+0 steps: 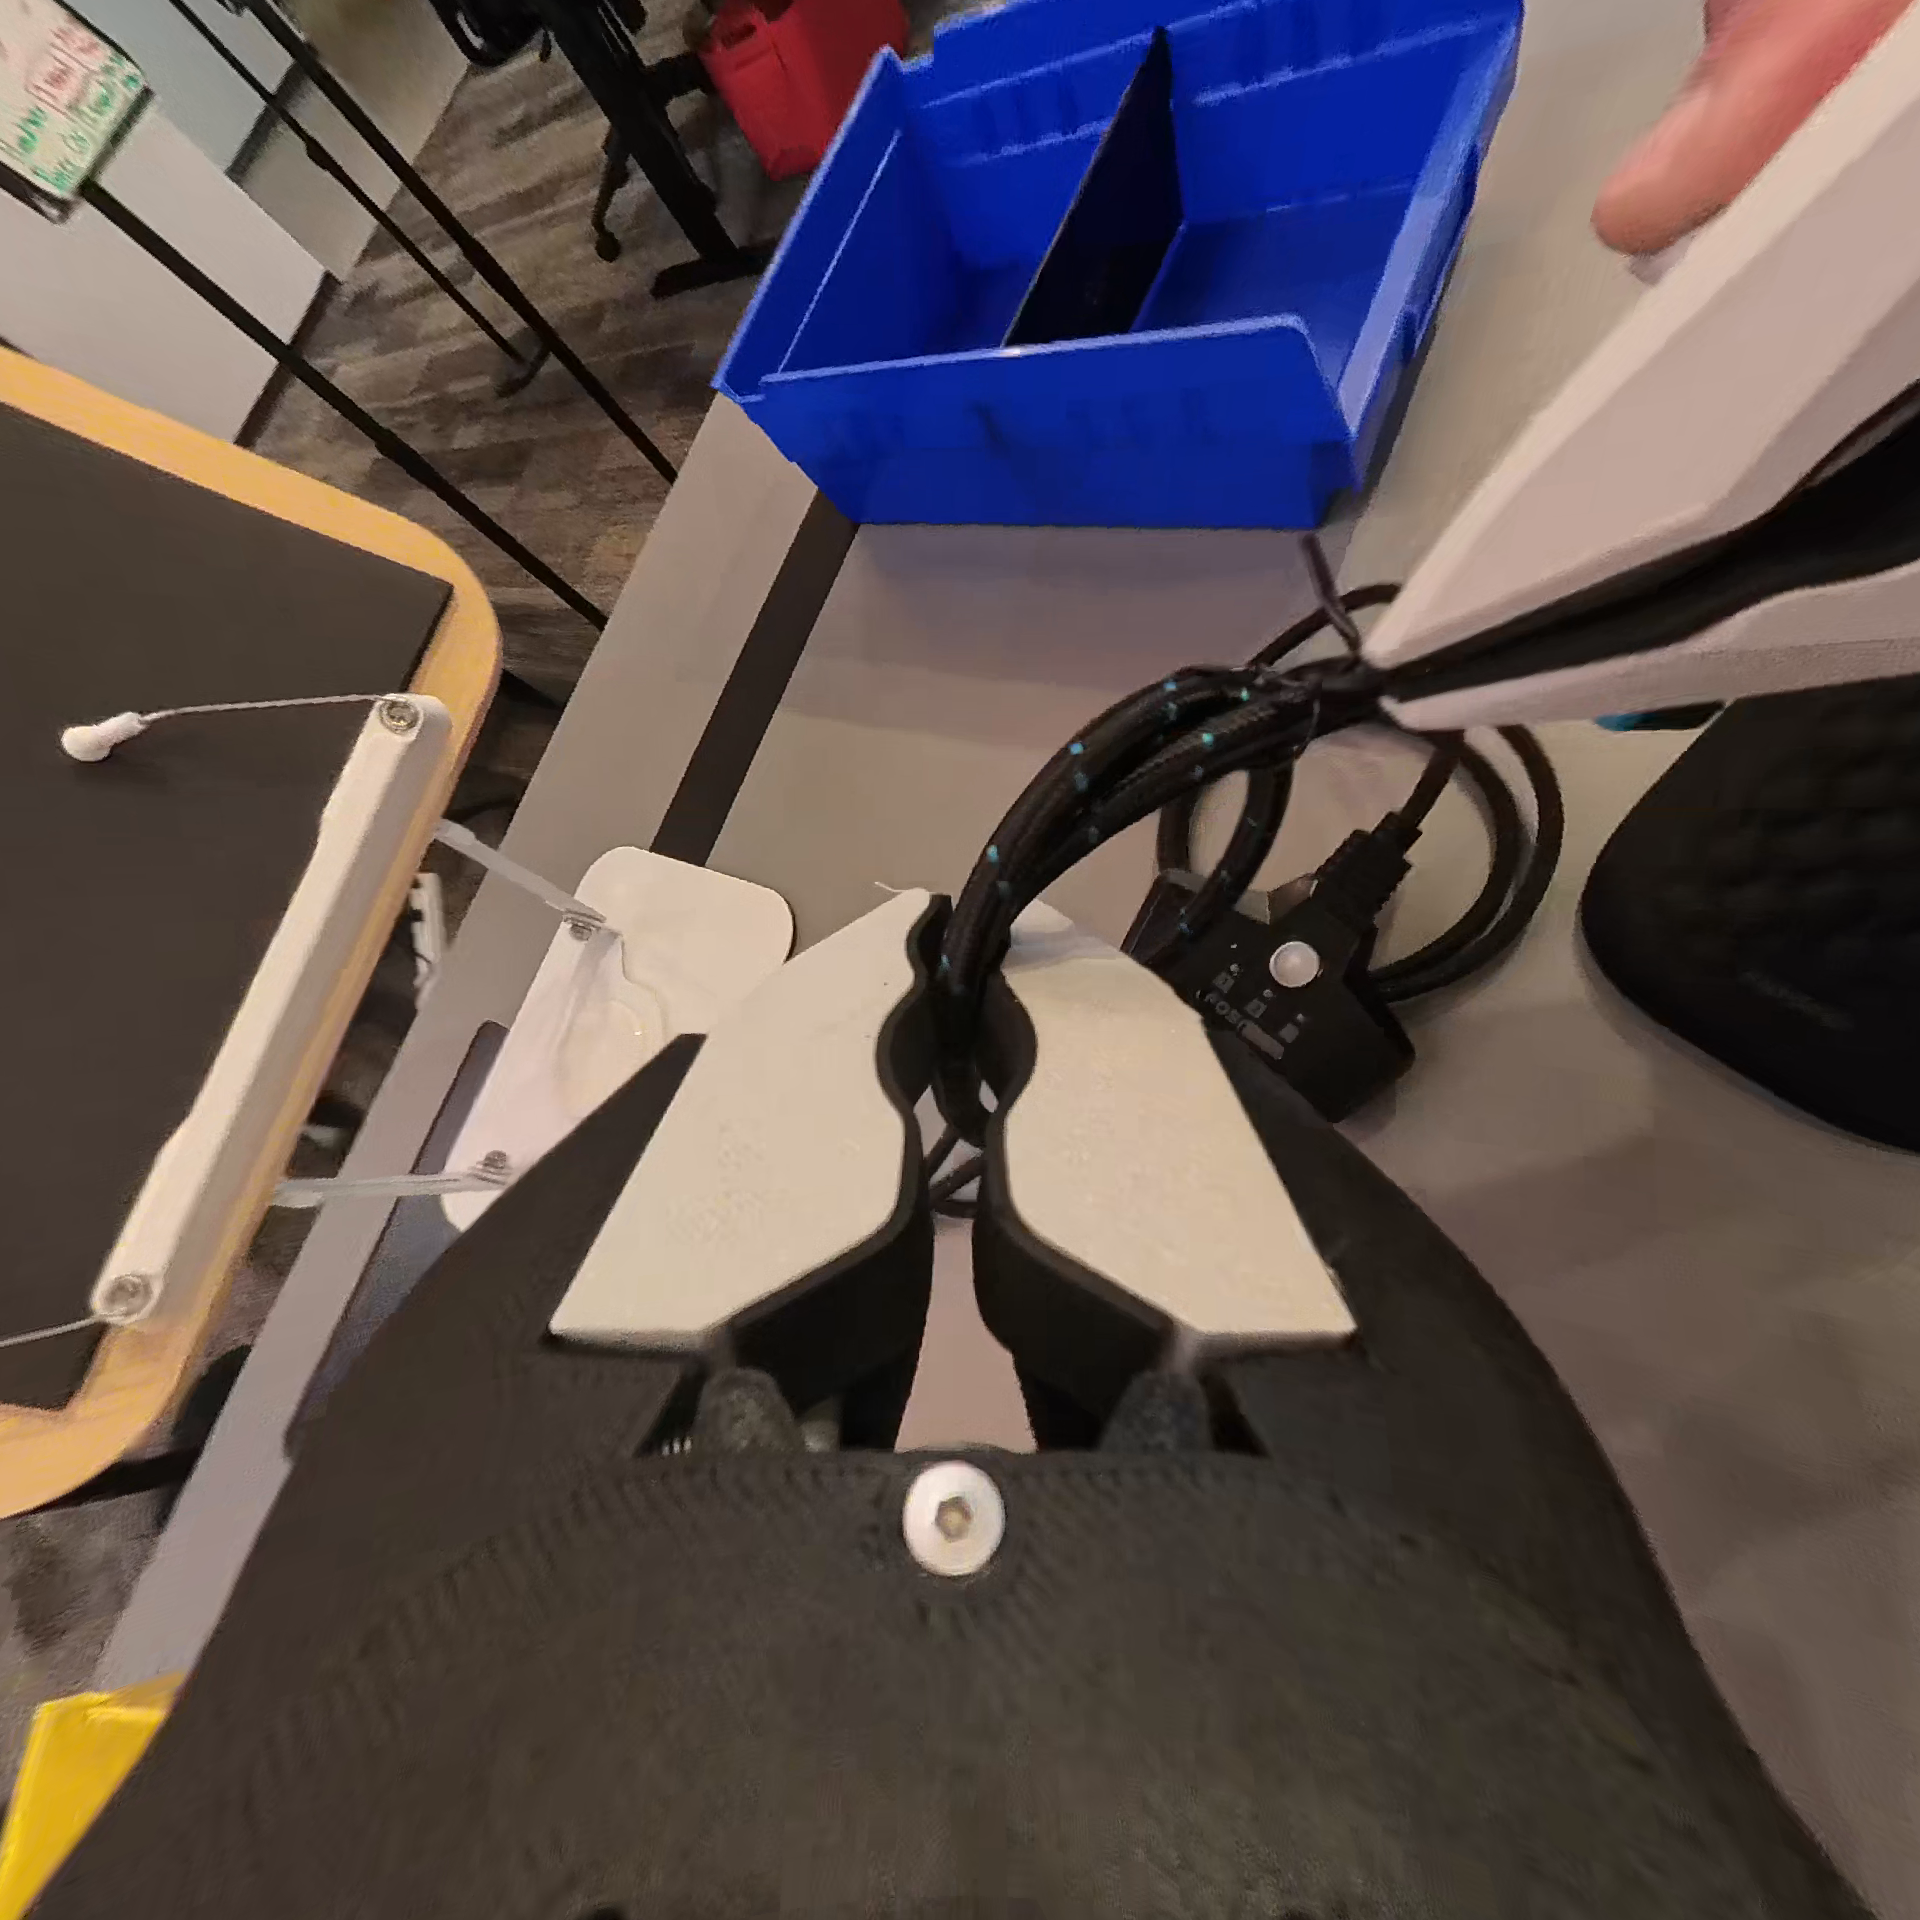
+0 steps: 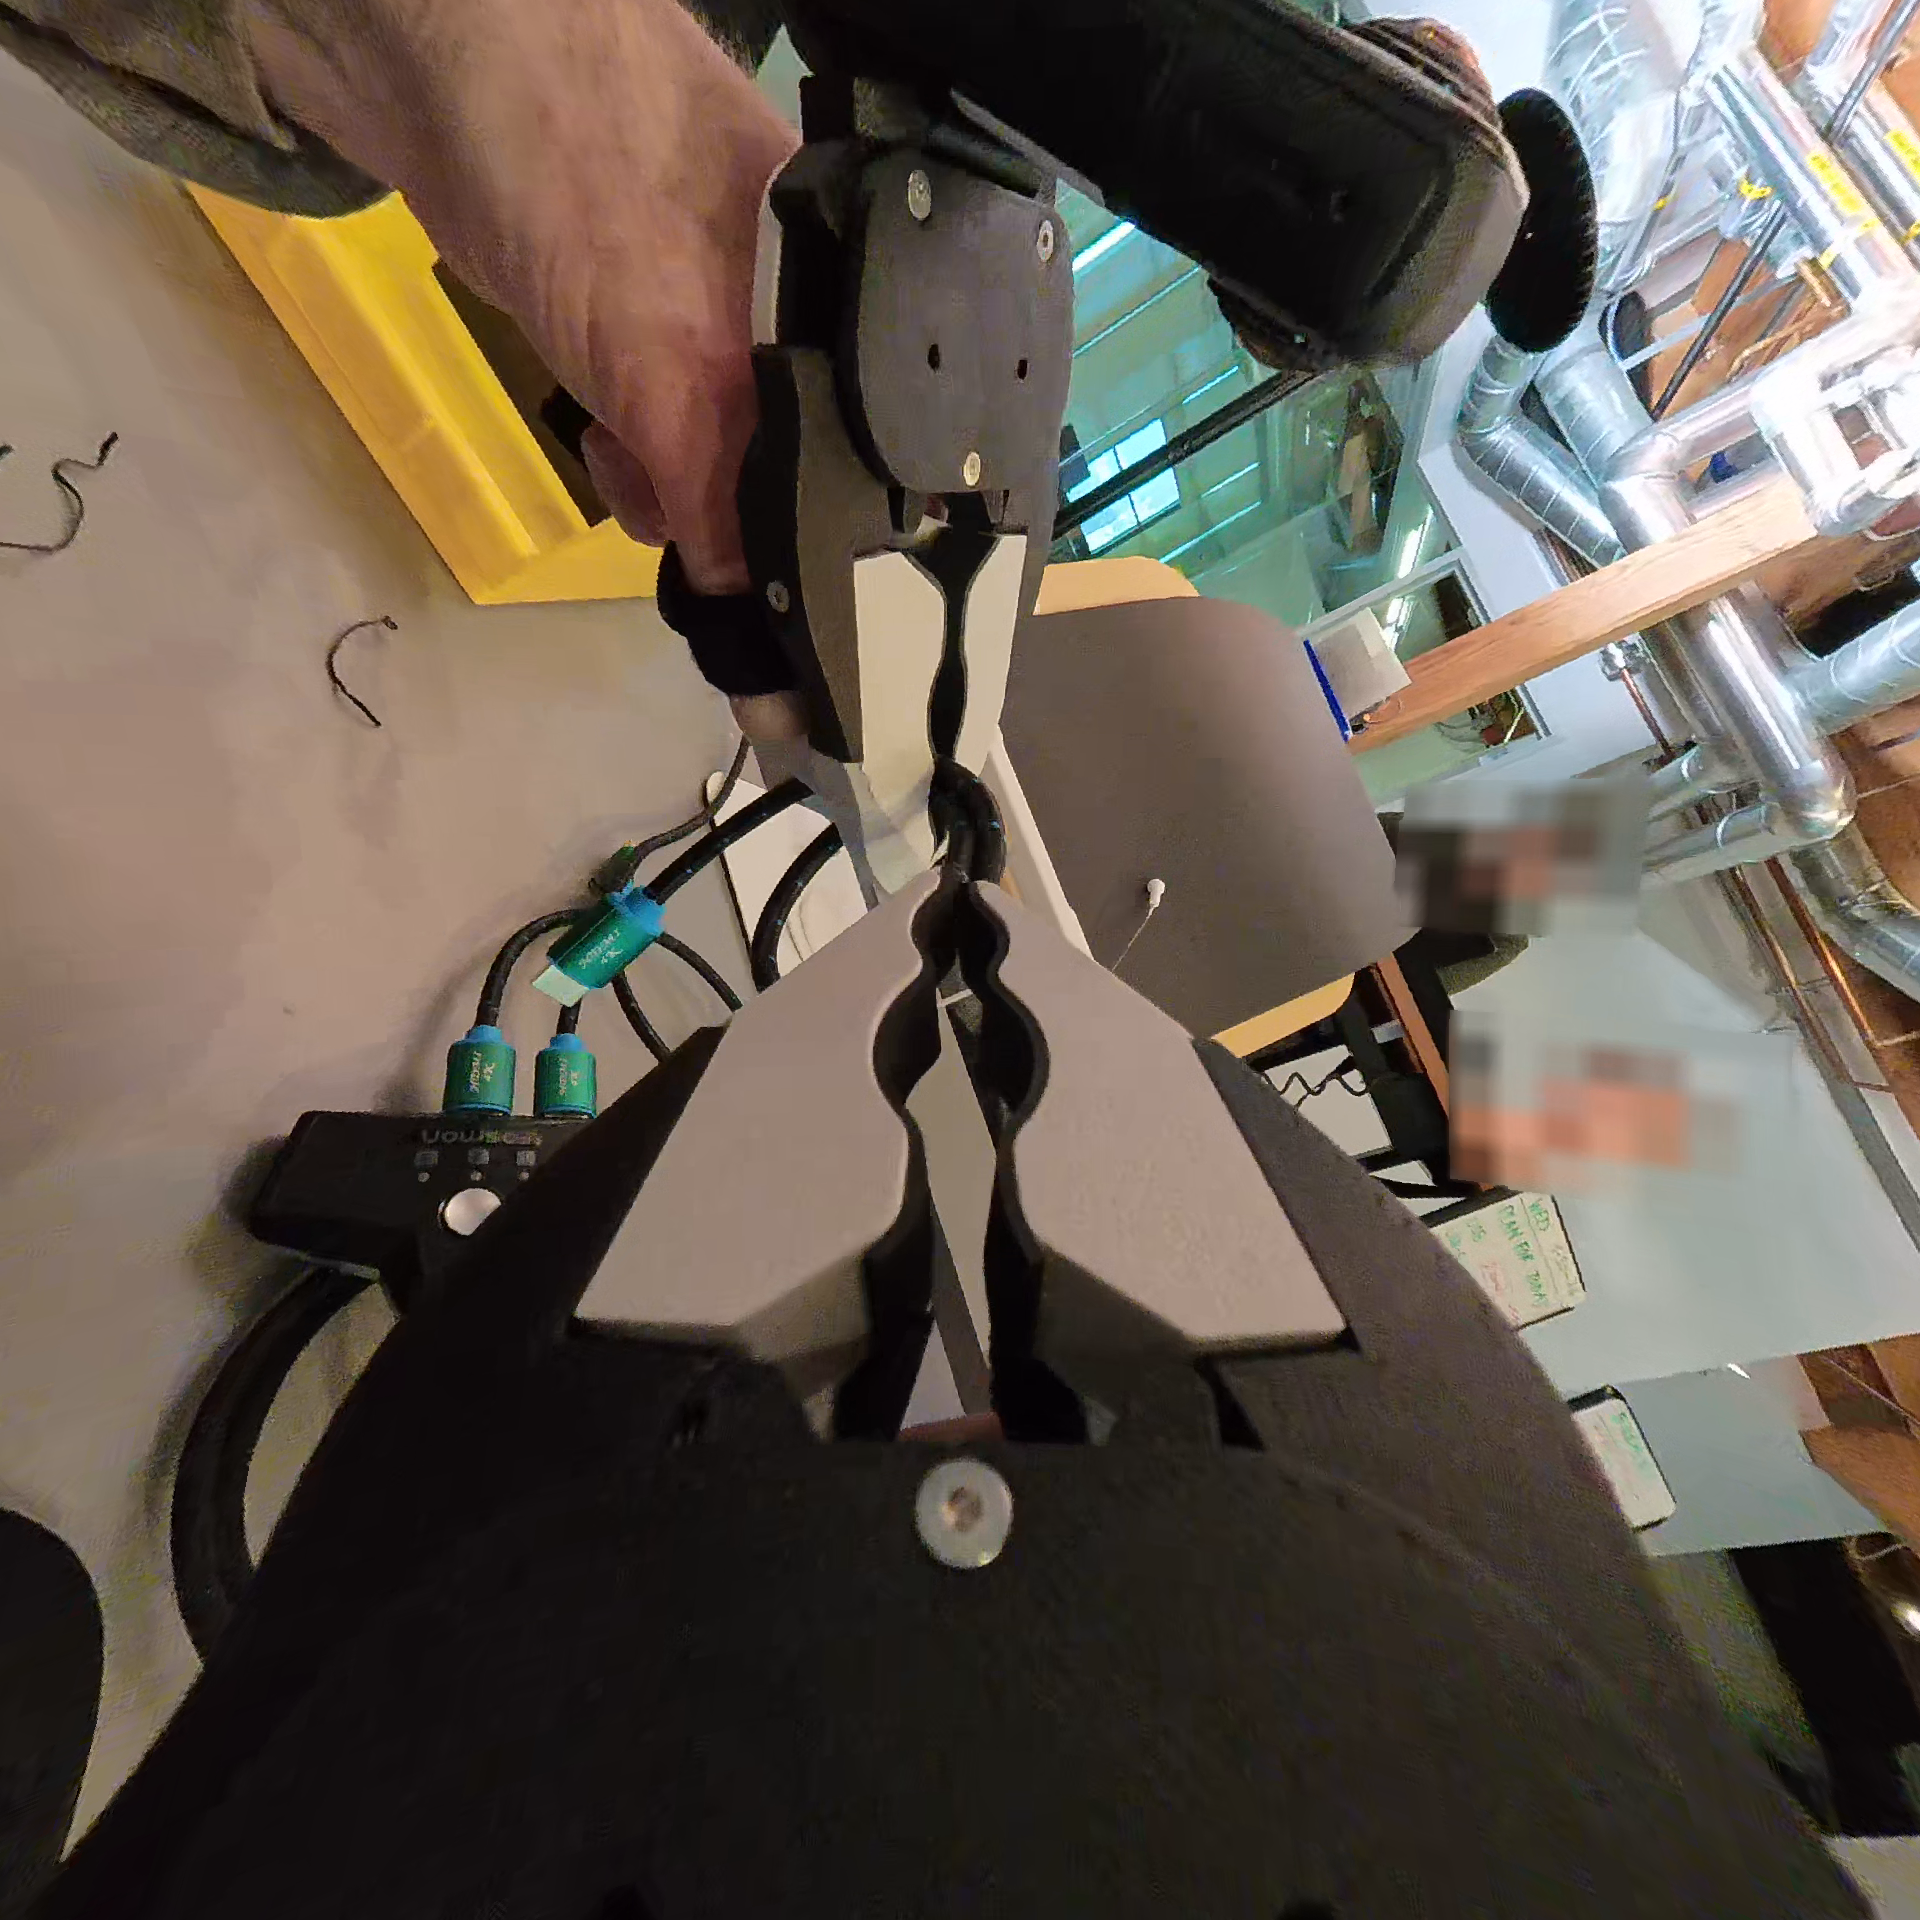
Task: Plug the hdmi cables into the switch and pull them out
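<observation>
Switch (image 2: 416, 1174): on the grey table (image 2: 208, 831), 2 teal plugs (image 2: 520, 1075) seated, 1 loose plug (image 2: 597, 951) lying beside them. My left gripper (image 1: 961, 997) and right gripper (image 2: 961, 935): both clamped on the bundled cables (image 1: 1081, 800). Remaining, by my estimate: 1 insertion, then all removals.

The left wrist view looks steeply down along its own left gripper (image 1: 951, 971) onto the grey table (image 1: 1039, 644), very near, facing the blue bin (image 1: 1049, 447) at the far edge. The right wrist view sits rolled sideways, so the table (image 2: 260, 831) stands at its left and ceiling pipes (image 2: 1662, 499) at its right; it looks along the right gripper (image 2: 961, 920), close to the surface. Both views share the black switch (image 1: 1288, 997) (image 2: 416, 1164) and the bundled cables (image 1: 1081, 790) (image 2: 971, 821), and each catches the other gripper: the right gripper (image 1: 1382, 675) enters the left view from upper right, the left gripper (image 2: 951, 748) faces the right view head-on.
</observation>
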`<action>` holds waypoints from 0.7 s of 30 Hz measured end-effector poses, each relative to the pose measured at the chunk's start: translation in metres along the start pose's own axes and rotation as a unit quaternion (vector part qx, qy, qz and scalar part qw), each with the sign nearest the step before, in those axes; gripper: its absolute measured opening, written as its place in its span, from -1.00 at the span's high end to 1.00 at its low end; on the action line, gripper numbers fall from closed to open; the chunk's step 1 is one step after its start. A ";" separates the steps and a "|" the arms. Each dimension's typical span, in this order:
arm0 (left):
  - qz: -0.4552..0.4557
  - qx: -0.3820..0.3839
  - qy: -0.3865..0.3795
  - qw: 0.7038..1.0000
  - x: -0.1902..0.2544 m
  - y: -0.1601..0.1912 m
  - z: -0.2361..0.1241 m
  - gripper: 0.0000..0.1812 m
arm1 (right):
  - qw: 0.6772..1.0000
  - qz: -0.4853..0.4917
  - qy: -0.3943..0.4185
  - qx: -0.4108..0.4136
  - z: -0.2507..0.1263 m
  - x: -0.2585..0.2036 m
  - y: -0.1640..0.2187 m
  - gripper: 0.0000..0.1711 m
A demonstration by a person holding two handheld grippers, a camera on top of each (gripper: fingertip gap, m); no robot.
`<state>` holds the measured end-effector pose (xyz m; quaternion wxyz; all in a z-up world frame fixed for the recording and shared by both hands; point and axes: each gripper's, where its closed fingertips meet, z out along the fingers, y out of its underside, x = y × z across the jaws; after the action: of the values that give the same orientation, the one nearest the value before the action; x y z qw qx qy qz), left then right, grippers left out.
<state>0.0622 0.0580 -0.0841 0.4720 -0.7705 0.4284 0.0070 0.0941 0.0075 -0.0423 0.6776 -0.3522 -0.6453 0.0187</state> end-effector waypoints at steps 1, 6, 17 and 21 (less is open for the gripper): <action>-0.012 0.004 0.003 1.000 -0.001 -0.001 -0.002 0.98 | 1.000 -0.013 0.011 -0.006 -0.003 0.002 0.001 1.00; -0.068 0.037 -0.032 0.997 -0.033 0.002 -0.013 0.97 | 0.998 -0.059 0.014 -0.013 -0.018 -0.016 -0.001 1.00; 0.091 0.005 -0.140 0.986 -0.021 -0.013 -0.019 0.98 | 1.000 -0.008 0.001 -0.022 -0.001 0.016 0.000 0.64; 0.123 0.007 -0.165 0.978 -0.018 -0.020 -0.023 0.98 | 1.000 0.003 -0.005 -0.028 0.004 0.016 0.004 0.91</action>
<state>0.0547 0.0571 -0.0498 0.5376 -0.6964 0.4362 0.1892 0.0944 0.0200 -0.0309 0.6643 -0.3727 -0.6479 0.0045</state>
